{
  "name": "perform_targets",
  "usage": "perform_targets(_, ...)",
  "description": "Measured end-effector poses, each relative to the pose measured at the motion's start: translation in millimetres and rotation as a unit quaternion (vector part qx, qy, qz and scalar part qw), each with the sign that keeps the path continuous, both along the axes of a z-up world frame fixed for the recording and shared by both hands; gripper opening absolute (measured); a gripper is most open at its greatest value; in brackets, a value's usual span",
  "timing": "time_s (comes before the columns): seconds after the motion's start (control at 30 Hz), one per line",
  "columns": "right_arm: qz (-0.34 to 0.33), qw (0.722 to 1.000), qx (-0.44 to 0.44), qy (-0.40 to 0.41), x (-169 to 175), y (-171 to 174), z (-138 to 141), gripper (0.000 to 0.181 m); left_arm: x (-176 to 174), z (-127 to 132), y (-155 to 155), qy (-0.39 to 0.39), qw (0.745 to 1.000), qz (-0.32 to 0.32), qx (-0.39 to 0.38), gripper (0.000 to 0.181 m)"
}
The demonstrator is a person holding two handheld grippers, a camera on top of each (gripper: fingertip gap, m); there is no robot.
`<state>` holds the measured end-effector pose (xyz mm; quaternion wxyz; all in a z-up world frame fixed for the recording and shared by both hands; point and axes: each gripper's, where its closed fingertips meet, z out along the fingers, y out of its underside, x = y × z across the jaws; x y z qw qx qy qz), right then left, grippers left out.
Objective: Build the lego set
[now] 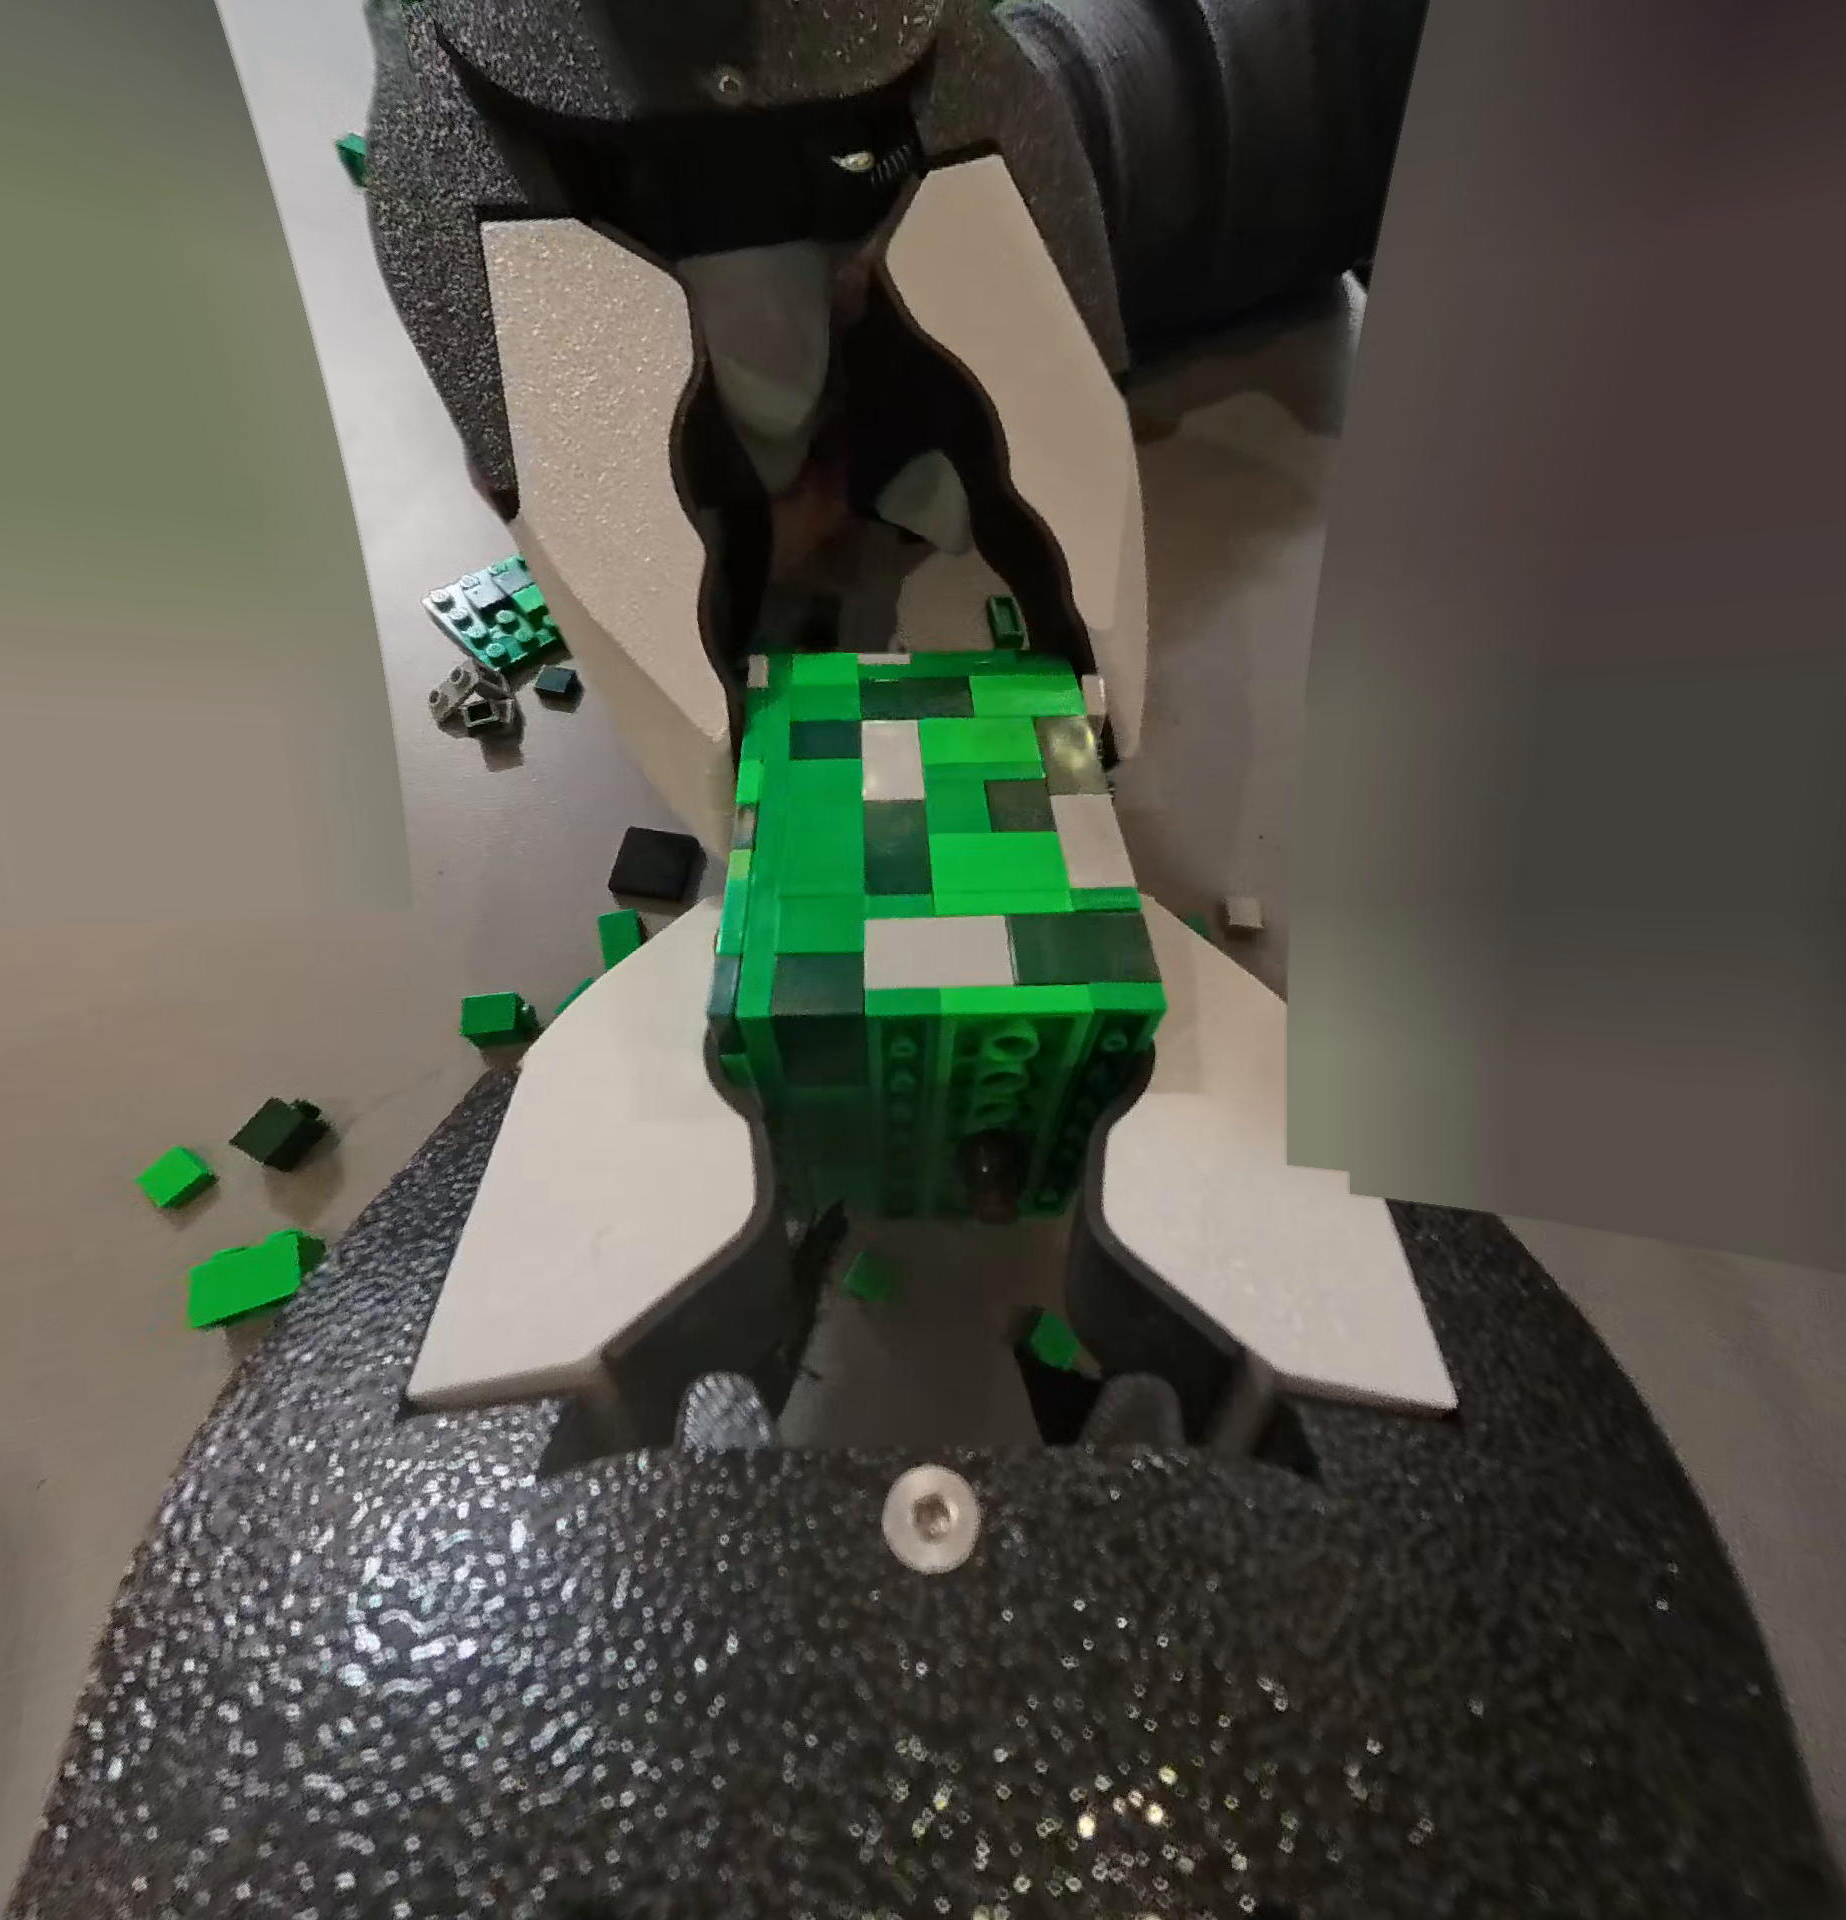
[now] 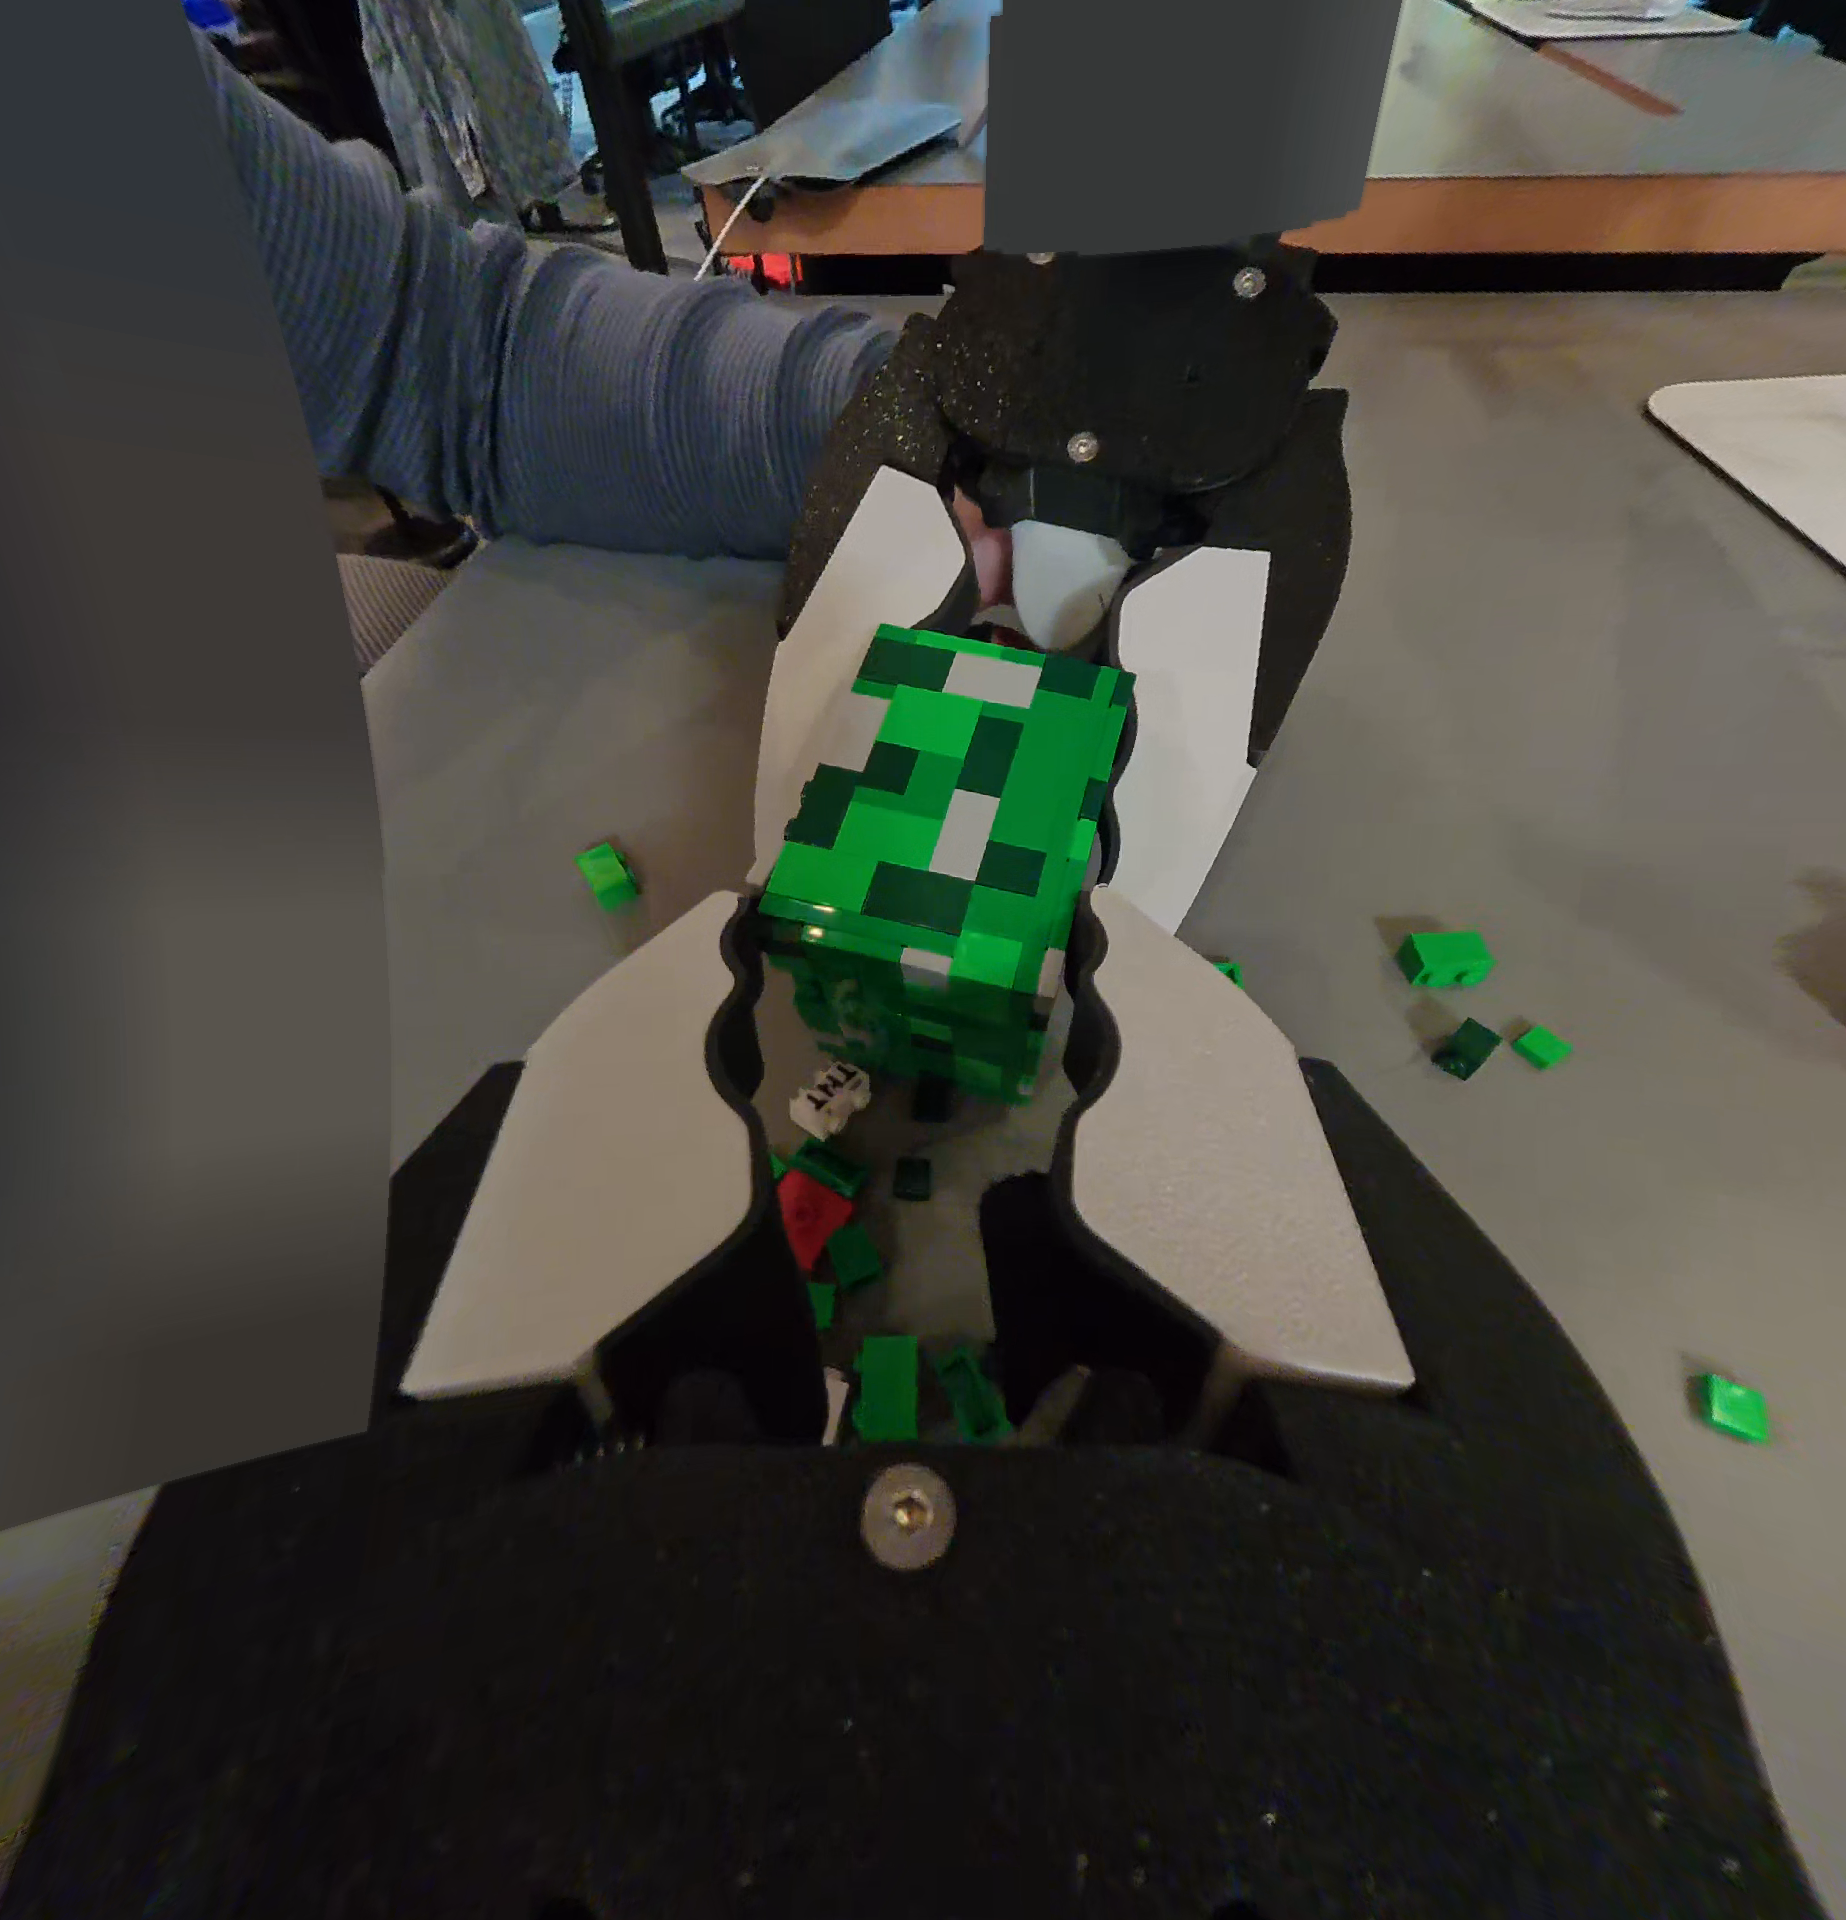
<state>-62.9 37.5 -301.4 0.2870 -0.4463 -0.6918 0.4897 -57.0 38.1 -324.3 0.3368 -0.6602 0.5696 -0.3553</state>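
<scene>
Lego block [image 1: 940,883], an oblong body clad in smooth tiles of bright green, dark green and pale grey, is held lifted off the grey bench [image 1: 306,997] between both tools; left wrist view first. Left tongs [image 1: 934,1049] are clamped on the near end of the block, white fingers pressing its two flanks; the near face is untiled, showing rows of studs and open tubes, so this end likely awaits another section. Right tongs [image 1: 924,686] reach in from opposite and grip the far end; holding from both ends probably steadies the model for pressing or turning, since one grip alone would let it pivot. Loose bright green bricks [image 1: 244,1283] and a dark green brick [image 1: 280,1132] lie scattered on the bench to the left; a black flat tile [image 1: 654,862] sits near the block; a small grey-and-green plate assembly [image 1: 498,623] lies farther off.

Right wrist view: right tongs [image 2: 914,987] are closed on the near lower corner of the block [image 2: 950,821], which tilts up and away; left tongs [image 2: 1002,717] hold its far end, with a person's ribbed blue-grey sleeve [image 2: 545,416] behind. Tile pattern reads as a pixel mosaic, edges flush, no gaps seen. Under the block, on the bench [image 2: 1521,727]: a small white printed brick [image 2: 831,1091], a red sloped piece [image 2: 810,1210], more green bricks [image 2: 883,1387]; spare parts stay within reach.
</scene>
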Motion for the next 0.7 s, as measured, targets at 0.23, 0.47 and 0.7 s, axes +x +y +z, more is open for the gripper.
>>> perform_targets(0.23, 0.018, 0.999, 0.030, -0.017, 1, 3, -7, 0.057, -1, -8, 3, 0.022, 1.000, 0.001, 0.013, 0.065)
perform_targets(0.47, 0.025, 0.998, 0.053, -0.036, 9, 15, -13, 0.020, -3, -7, -3, 0.008, 1.000, -0.020, 0.005, 0.065)
perform_targets(0.7, -0.009, 0.998, 0.033, -0.048, 1, 12, -16, 0.064, -8, 1, 13, -0.026, 0.999, 0.029, 0.015, 0.065)
